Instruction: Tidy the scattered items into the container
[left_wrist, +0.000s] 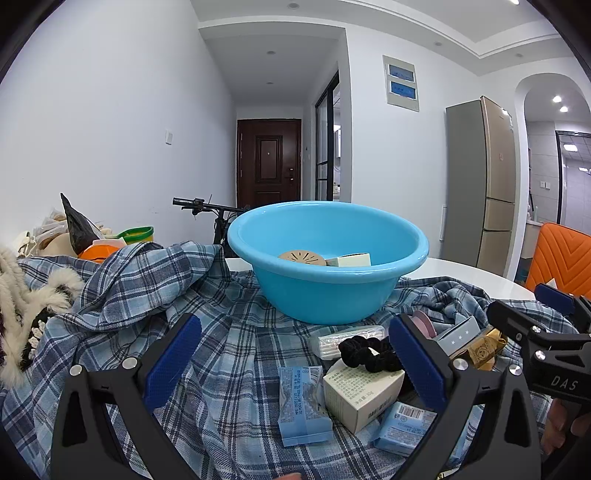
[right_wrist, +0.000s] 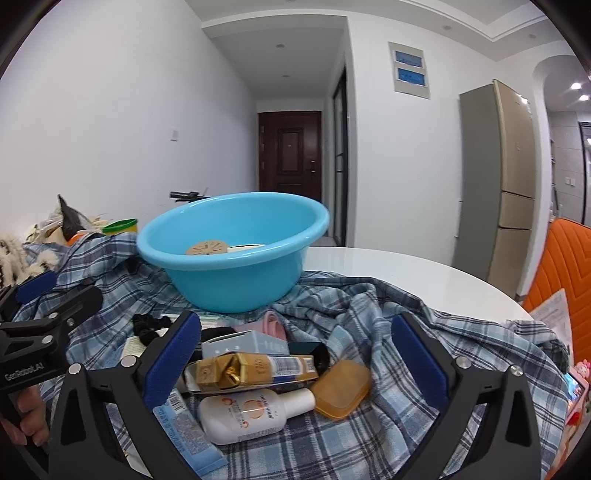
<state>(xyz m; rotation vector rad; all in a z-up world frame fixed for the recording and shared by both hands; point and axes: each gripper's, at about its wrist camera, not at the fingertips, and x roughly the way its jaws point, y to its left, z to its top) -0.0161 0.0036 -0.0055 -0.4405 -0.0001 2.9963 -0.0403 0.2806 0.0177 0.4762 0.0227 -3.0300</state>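
A blue plastic basin (left_wrist: 328, 291) (right_wrist: 236, 280) stands on a blue plaid cloth (left_wrist: 229, 350) and holds a tan perforated disc (left_wrist: 302, 257) and a pale box (left_wrist: 352, 260). In front of it lie a black scrunchie (left_wrist: 369, 352), a white box (left_wrist: 360, 393), blue packets (left_wrist: 301, 404), a gold box (right_wrist: 255, 371), a white bottle (right_wrist: 251, 411) and an amber soap case (right_wrist: 341, 389). My left gripper (left_wrist: 295, 362) is open above the packets. My right gripper (right_wrist: 295, 358) is open around the gold box and bottle, touching nothing.
A furry cream-and-black item (left_wrist: 26, 314) and a pile of bags with a green lid (left_wrist: 138, 233) lie at the left. The white round table (right_wrist: 406, 273) shows at the right, with an orange chair (right_wrist: 569, 280) beyond. A bicycle (left_wrist: 218, 218) stands behind the basin.
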